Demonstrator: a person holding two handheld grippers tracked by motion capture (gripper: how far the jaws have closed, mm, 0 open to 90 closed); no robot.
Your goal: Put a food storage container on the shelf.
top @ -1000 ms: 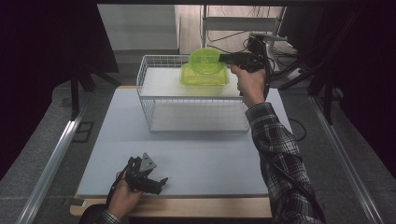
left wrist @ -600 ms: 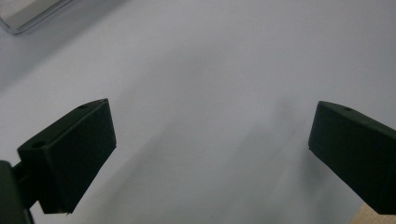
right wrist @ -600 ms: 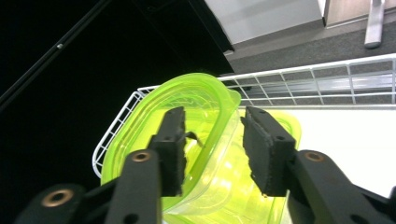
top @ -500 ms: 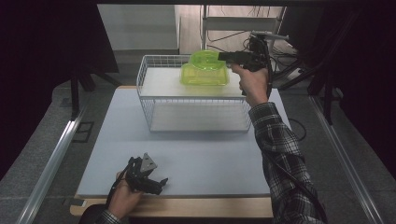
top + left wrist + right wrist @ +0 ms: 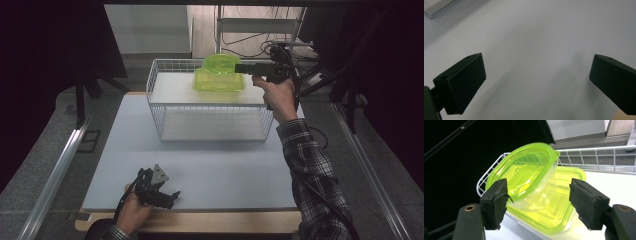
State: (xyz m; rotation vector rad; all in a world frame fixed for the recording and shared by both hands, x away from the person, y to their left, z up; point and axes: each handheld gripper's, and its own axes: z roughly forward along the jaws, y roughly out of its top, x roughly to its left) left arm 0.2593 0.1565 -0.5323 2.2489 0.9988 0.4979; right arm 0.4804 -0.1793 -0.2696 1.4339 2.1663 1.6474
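Right gripper (image 5: 242, 68), fingers just spreading apart w/ nothing pinched, beside green container (image 5: 218, 80) and tilted lid (image 5: 522, 170) atop wire basket (image 5: 212, 112); left gripper (image 5: 167, 192) (fingers wide open) rests on surface (image 5: 225, 170).

White tabletop (image 5: 215, 175) w/ wood front edge; metal rail (image 5: 60, 170) at left; grey floor (image 5: 30, 165); cables (image 5: 260, 37) in bg.

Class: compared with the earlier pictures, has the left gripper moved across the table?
No. The left gripper lies at the same spot near the table's near edge, judged against the wire basket.
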